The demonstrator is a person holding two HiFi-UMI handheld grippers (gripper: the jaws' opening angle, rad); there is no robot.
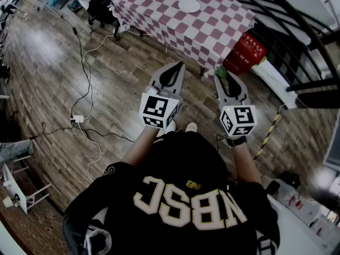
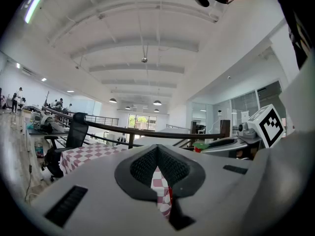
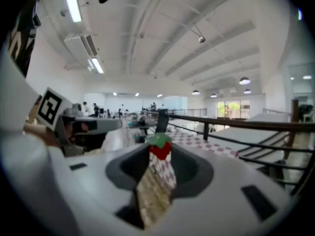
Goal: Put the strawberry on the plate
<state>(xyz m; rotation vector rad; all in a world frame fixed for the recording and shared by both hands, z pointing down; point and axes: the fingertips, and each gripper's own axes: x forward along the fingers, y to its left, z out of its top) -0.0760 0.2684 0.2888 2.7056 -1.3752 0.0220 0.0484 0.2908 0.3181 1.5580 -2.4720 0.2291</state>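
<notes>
My right gripper (image 1: pixel 220 75) is shut on a red strawberry (image 1: pixel 221 72) with a green top, pinched at the jaw tips. In the right gripper view the strawberry (image 3: pixel 160 148) sits between the dark pads of that gripper (image 3: pixel 160 154). My left gripper (image 1: pixel 178 64) is held beside it, shut with nothing in it; its tips (image 2: pixel 157 147) meet, with a thin slit below them. From the left gripper view the strawberry (image 2: pixel 199 146) shows off to the right. A white plate (image 1: pixel 189 5) lies on the table with a red-and-white checked cloth (image 1: pixel 212 33), some way ahead of both grippers.
I am standing on a wooden floor. Cables and a power strip (image 1: pixel 78 119) lie to the left. A red crate (image 1: pixel 245 52) stands by the table's right corner. A black railing (image 1: pixel 297 41) runs at the right, and an office chair (image 1: pixel 103 7) sits left of the table.
</notes>
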